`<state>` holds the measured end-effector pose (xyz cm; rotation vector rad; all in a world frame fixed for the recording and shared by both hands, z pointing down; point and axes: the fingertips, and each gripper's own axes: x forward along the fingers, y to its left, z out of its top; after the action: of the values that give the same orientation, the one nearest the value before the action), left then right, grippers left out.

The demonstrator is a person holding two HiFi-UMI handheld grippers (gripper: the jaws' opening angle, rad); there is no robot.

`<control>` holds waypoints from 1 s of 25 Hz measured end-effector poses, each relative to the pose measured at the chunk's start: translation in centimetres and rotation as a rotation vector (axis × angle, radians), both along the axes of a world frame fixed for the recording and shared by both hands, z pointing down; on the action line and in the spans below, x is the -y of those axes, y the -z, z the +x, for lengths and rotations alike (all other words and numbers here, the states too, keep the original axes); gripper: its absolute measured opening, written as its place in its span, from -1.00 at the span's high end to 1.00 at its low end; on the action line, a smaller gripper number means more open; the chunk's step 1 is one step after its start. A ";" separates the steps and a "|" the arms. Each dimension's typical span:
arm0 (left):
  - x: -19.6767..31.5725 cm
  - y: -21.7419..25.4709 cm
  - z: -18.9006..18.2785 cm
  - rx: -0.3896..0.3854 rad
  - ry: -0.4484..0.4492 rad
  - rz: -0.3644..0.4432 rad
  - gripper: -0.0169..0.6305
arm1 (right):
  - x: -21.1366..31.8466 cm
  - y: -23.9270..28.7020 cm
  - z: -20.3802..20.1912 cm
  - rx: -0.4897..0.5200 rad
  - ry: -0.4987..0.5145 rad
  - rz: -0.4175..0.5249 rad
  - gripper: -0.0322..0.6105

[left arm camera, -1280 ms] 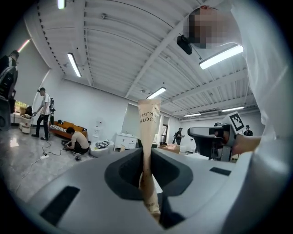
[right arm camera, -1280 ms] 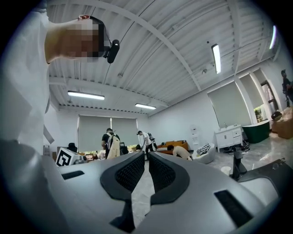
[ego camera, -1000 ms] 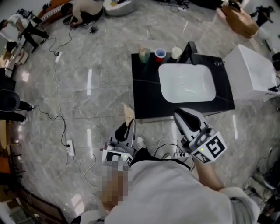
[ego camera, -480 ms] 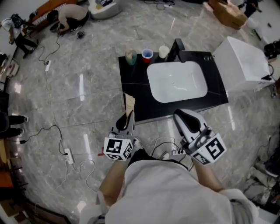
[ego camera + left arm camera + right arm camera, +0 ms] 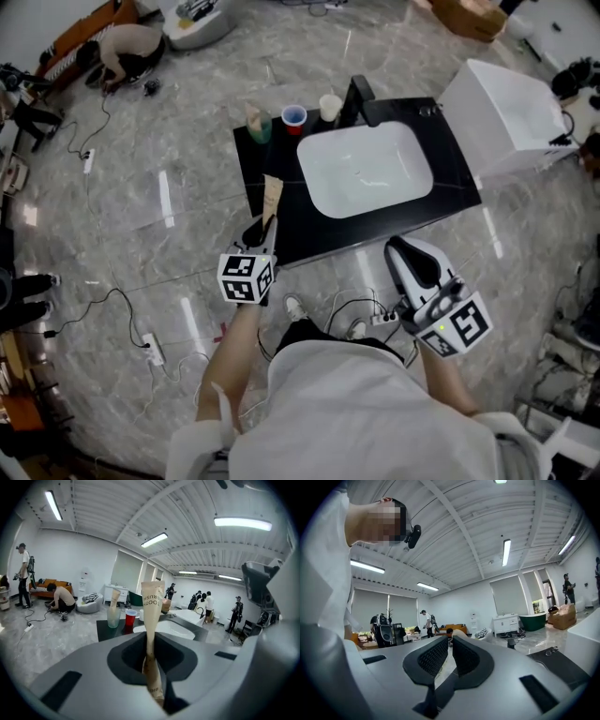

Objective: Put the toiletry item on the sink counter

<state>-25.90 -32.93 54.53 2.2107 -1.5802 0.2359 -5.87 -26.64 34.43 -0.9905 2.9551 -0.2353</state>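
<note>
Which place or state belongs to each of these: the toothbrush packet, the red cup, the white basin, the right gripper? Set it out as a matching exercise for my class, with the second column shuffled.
Things
1. toothbrush packet
2. red cup
3. white basin
4. right gripper

Places or states
A. set into the black counter
B. holding nothing, over the floor
C. clamped upright in the left gripper
D. standing at the counter's back edge

Pairs: 1-C, 2-D, 3-A, 4-B
</note>
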 end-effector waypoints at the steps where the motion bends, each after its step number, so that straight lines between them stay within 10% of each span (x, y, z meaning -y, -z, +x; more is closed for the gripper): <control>1: 0.6 -0.9 -0.1 0.011 -0.005 -0.021 0.85 | 0.0 -0.1 0.2 -0.003 -0.009 -0.002 0.73; 25: 8.7 -14.8 -2.1 0.277 -0.146 -0.361 0.85 | -0.5 -1.4 2.3 -0.055 -0.172 -0.060 0.73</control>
<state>-28.03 -41.61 69.34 2.0700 -1.3736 0.8332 -3.58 -26.13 35.79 -1.2703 2.9038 -0.2994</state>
